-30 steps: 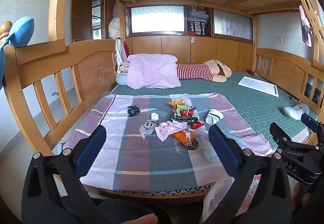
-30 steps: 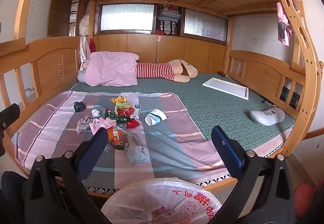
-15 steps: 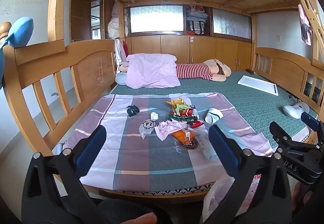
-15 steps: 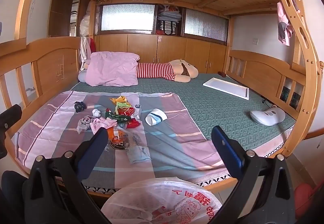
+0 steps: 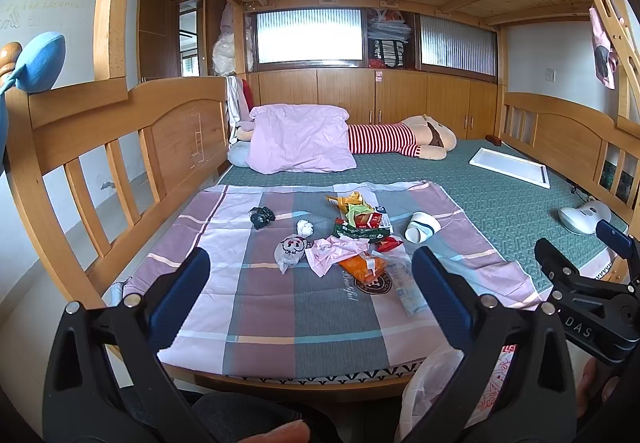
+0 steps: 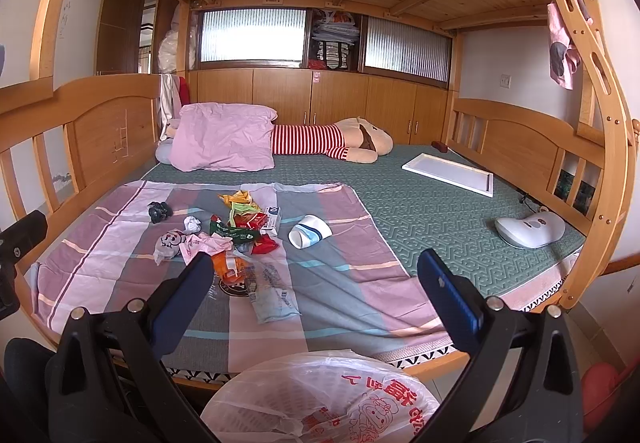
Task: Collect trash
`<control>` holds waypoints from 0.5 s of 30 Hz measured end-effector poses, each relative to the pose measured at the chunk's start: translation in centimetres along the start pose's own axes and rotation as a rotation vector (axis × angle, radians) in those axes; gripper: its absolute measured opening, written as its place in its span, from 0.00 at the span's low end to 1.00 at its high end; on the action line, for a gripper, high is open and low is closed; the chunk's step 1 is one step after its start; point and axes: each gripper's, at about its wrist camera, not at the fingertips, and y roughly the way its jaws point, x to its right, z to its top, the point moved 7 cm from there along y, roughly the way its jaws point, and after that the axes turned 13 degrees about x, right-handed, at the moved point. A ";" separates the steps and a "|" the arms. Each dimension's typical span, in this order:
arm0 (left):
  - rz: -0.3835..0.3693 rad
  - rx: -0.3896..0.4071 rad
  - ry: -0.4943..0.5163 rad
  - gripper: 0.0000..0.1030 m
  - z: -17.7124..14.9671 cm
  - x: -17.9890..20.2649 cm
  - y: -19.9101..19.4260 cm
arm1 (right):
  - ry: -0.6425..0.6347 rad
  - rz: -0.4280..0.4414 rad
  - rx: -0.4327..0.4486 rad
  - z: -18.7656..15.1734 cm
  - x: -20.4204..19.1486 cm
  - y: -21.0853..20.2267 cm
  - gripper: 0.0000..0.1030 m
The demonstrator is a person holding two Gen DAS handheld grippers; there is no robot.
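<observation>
trash pile (image 5: 352, 243) sits mid-sheet on the bed, ahead of both tongs. left tongs (image 5: 310, 283) released, empty; right tongs (image 6: 316, 283) likewise. clear wrapper (image 6: 272, 295) is nearest, long axis pointing away, just left of right tongs' centre. plastic bag (image 6: 320, 399) waits below the right tongs.

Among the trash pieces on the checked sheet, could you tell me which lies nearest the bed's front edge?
The clear flat plastic wrapper; the orange packet and the rest lie farther back.
</observation>
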 end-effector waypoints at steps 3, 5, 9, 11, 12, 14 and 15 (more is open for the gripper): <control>0.000 0.002 0.001 0.97 -0.1 0.1 -0.3 | 0.002 -0.001 -0.002 -0.1 -0.3 0.1 0.97; 0.003 0.006 0.003 0.97 -0.2 0.1 -0.5 | 0.001 -0.001 0.000 -0.1 -0.3 0.1 0.97; 0.004 0.004 0.007 0.97 -0.5 0.1 0.0 | 0.008 0.009 0.013 0.1 -0.2 -0.4 0.97; 0.002 0.002 0.009 0.97 -0.5 -0.1 0.4 | 0.010 0.011 0.019 0.2 -0.1 -0.5 0.97; 0.002 0.001 0.008 0.97 -0.6 -0.1 0.4 | 0.011 0.012 0.021 0.2 -0.1 -0.5 0.97; 0.003 0.002 0.008 0.97 -0.8 -0.1 0.3 | 0.015 0.014 0.026 0.3 0.0 -0.6 0.97; 0.004 0.002 0.008 0.97 -0.9 -0.1 0.3 | 0.017 0.015 0.028 0.3 0.0 -0.6 0.97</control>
